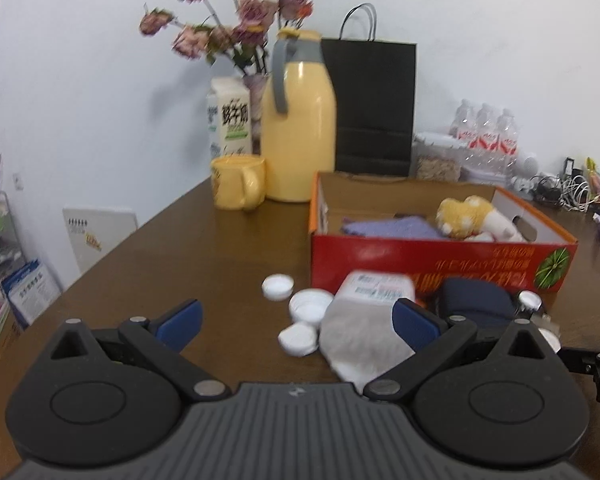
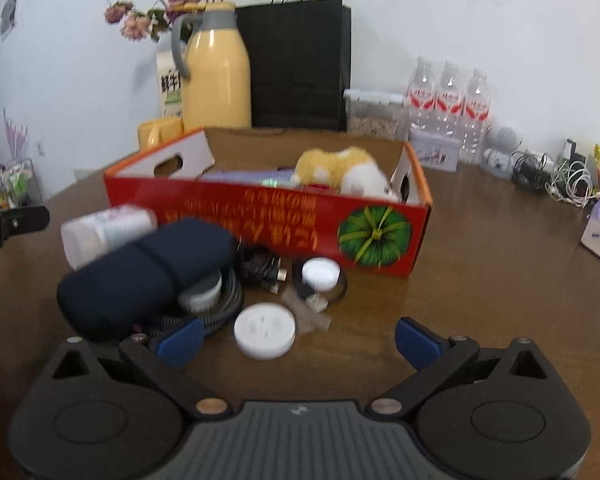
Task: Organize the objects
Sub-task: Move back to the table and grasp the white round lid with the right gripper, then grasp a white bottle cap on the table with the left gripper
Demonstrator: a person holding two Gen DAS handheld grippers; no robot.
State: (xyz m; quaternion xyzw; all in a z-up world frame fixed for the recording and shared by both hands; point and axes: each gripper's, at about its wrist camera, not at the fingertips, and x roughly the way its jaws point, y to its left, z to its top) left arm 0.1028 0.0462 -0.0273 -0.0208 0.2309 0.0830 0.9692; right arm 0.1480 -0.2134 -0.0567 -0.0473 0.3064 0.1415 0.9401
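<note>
A red cardboard box (image 1: 440, 264) (image 2: 268, 224) stands on the brown table and holds a yellow plush toy (image 1: 466, 216) (image 2: 340, 168) and a purple cloth (image 1: 392, 226). In front of it lie a white bottle (image 1: 364, 312) (image 2: 104, 228), a navy pouch (image 1: 476, 300) (image 2: 140, 276), three white caps (image 1: 300, 316), a white round lid (image 2: 265, 332), a small jar (image 2: 320, 274) and black cables (image 2: 260, 266). My left gripper (image 1: 296, 324) is open over the caps and the bottle. My right gripper (image 2: 296, 344) is open just before the white lid.
A yellow thermos (image 1: 298, 120) (image 2: 216, 68), yellow mug (image 1: 238, 182), milk carton (image 1: 228, 120), flowers (image 1: 228, 20) and black paper bag (image 1: 374, 104) (image 2: 300, 64) stand behind the box. Water bottles (image 2: 448, 108) and a tangle of cables (image 2: 560, 180) sit at the back right.
</note>
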